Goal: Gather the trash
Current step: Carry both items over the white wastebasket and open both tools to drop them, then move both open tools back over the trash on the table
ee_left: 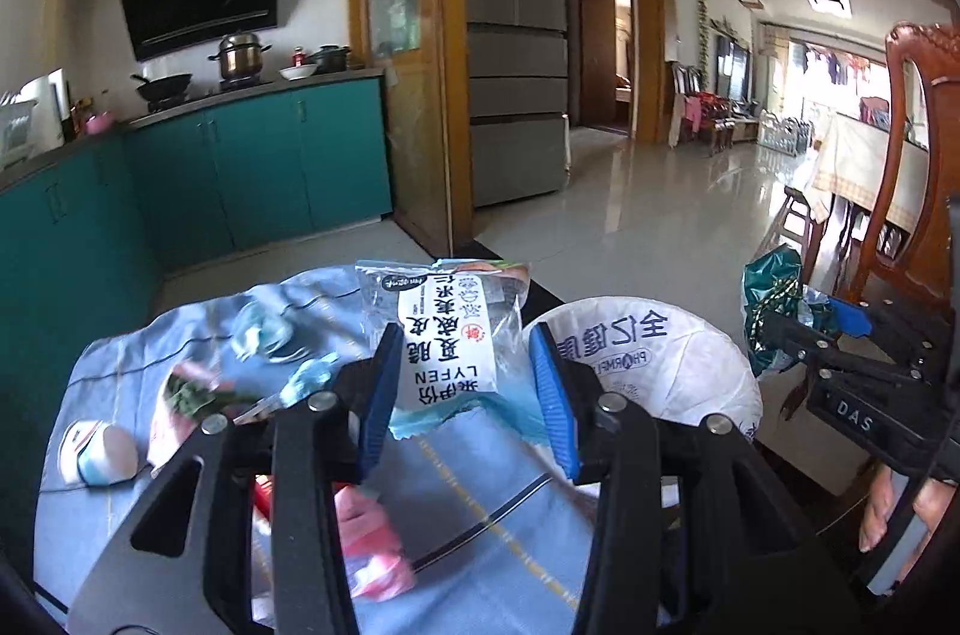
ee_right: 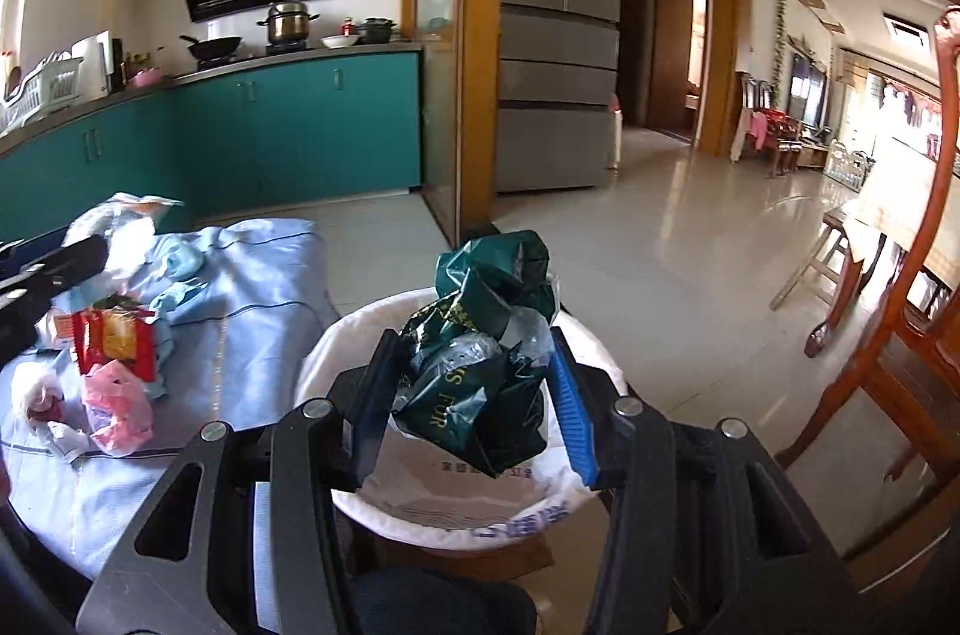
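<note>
My left fingers (ee_left: pixel 468 389) are part-way closed on a clear snack wrapper (ee_left: pixel 447 329) above the blue-clothed desk (ee_left: pixel 480 503). My right fingers (ee_right: pixel 474 407) pinch a crumpled dark green bag (ee_right: pixel 480 347) over the white-lined trash bin (ee_right: pixel 456 521) beside it.

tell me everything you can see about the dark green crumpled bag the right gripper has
The dark green crumpled plastic bag is glossy, with gold lettering and some clear film bunched into it. It is scrunched into an upright wad, pinched on both sides between the right gripper's blue pads. It hangs above the open mouth of the white-lined round bin, not yet touching it. In the left wrist view it shows at the right, beside the bin.
</note>
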